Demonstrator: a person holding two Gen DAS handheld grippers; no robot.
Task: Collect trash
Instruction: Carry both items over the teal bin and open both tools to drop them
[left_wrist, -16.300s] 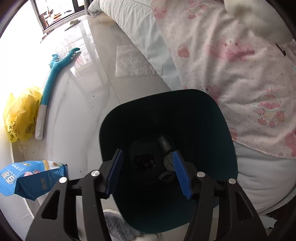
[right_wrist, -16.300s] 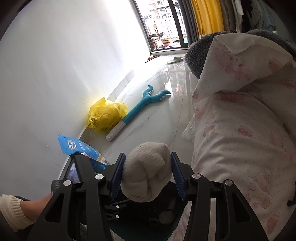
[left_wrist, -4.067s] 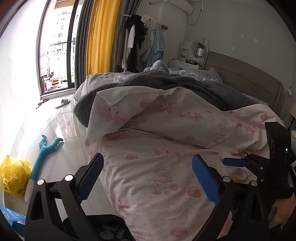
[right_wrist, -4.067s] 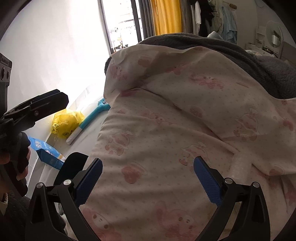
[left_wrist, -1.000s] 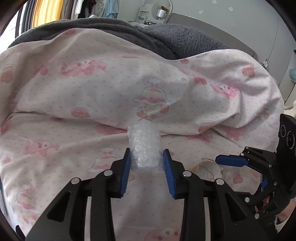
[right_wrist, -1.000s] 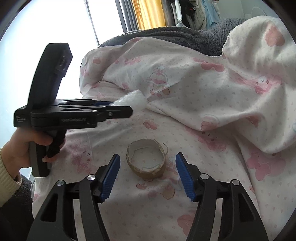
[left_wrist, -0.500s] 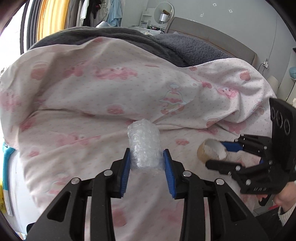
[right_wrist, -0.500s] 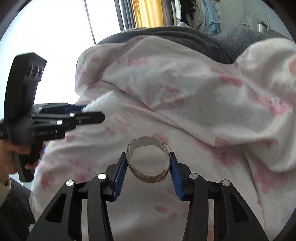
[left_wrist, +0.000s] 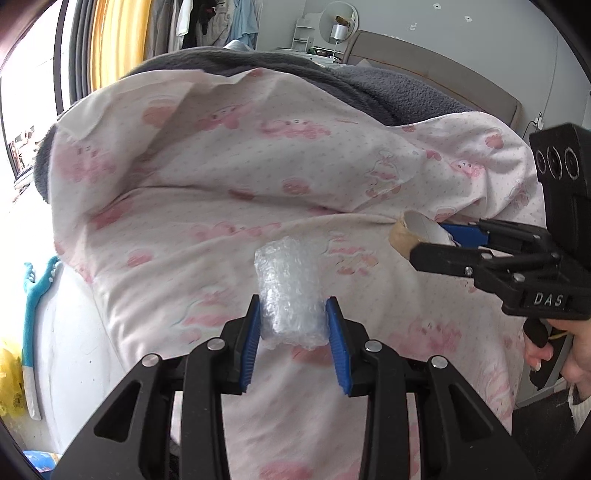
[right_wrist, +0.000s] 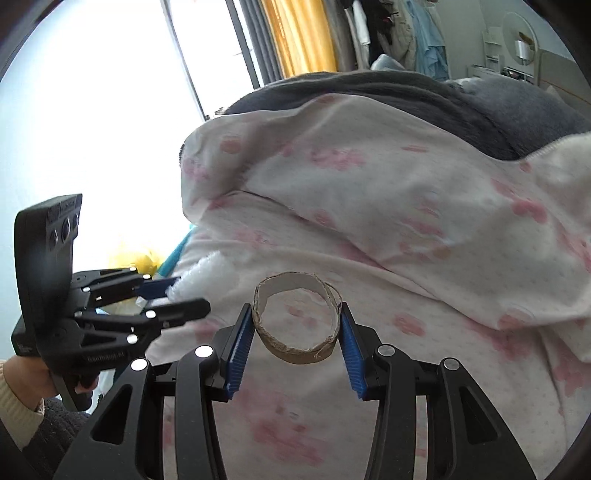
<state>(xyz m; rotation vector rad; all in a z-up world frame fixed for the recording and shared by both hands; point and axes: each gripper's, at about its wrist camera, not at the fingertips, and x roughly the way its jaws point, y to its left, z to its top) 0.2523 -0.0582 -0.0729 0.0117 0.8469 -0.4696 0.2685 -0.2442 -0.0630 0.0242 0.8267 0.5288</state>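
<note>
My left gripper (left_wrist: 293, 325) is shut on a crumpled wad of clear bubble wrap (left_wrist: 288, 291) and holds it above the pink-patterned quilt (left_wrist: 221, 177). My right gripper (right_wrist: 297, 332) is shut on an empty cardboard tape ring (right_wrist: 295, 319), also lifted off the quilt (right_wrist: 406, 206). In the left wrist view the right gripper (left_wrist: 439, 243) shows at the right with the ring (left_wrist: 410, 232). In the right wrist view the left gripper (right_wrist: 173, 295) shows at the left with the wrap (right_wrist: 207, 273). The trash bin is not in view.
A grey blanket (left_wrist: 369, 85) lies over the far side of the bed. On the floor at the left lie a teal stick toy (left_wrist: 33, 295), a yellow bag (left_wrist: 9, 384) and a blue packet (left_wrist: 40, 459). Window and curtains (right_wrist: 295, 40) are behind.
Both grippers have pulled back and up from the bed, each with its item. The right gripper closed on the tape ring about a second ago and lifted it.
</note>
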